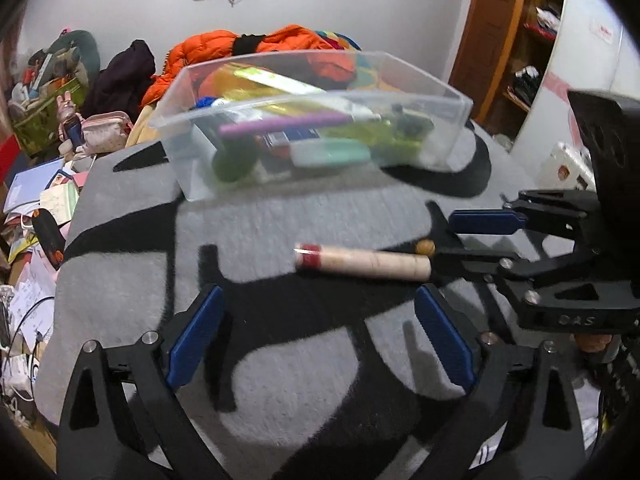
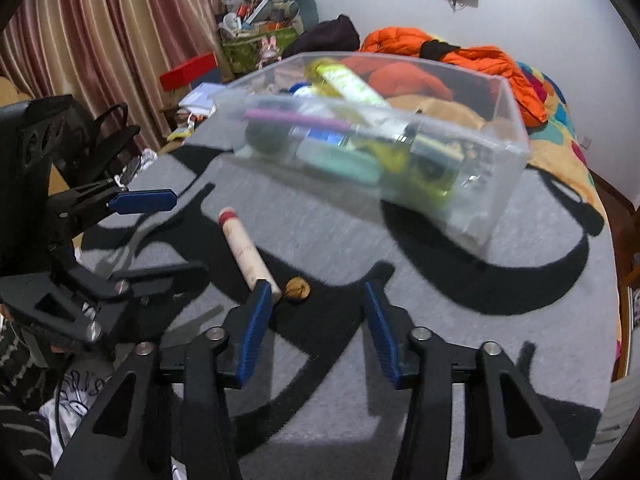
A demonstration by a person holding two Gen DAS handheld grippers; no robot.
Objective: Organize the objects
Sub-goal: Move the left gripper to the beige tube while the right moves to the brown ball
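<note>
A clear plastic box (image 1: 448, 120) (image 2: 508, 152) holding several items stands at the far side of a grey and black mat (image 1: 280, 216) (image 2: 440, 380). A pale cylinder with a red band (image 1: 364, 262) (image 2: 246, 248) lies on the mat, and a small brown walnut-like ball (image 1: 425, 247) (image 2: 297, 289) lies at its plain end. My left gripper (image 1: 316, 332) is open and empty, just short of the cylinder; it also shows at the left of the right wrist view (image 2: 176, 232). My right gripper (image 2: 314, 320) is open and empty, with the ball just ahead between its fingers; in the left wrist view it shows at the right (image 1: 452, 236).
An orange jacket (image 1: 248, 46) (image 2: 448, 50) and dark clothes lie behind the box. Clutter, papers and cables crowd the left side (image 1: 36, 216). A wooden door and shelves (image 1: 520, 40) stand at the right. Striped curtains (image 2: 100, 40) hang at the left.
</note>
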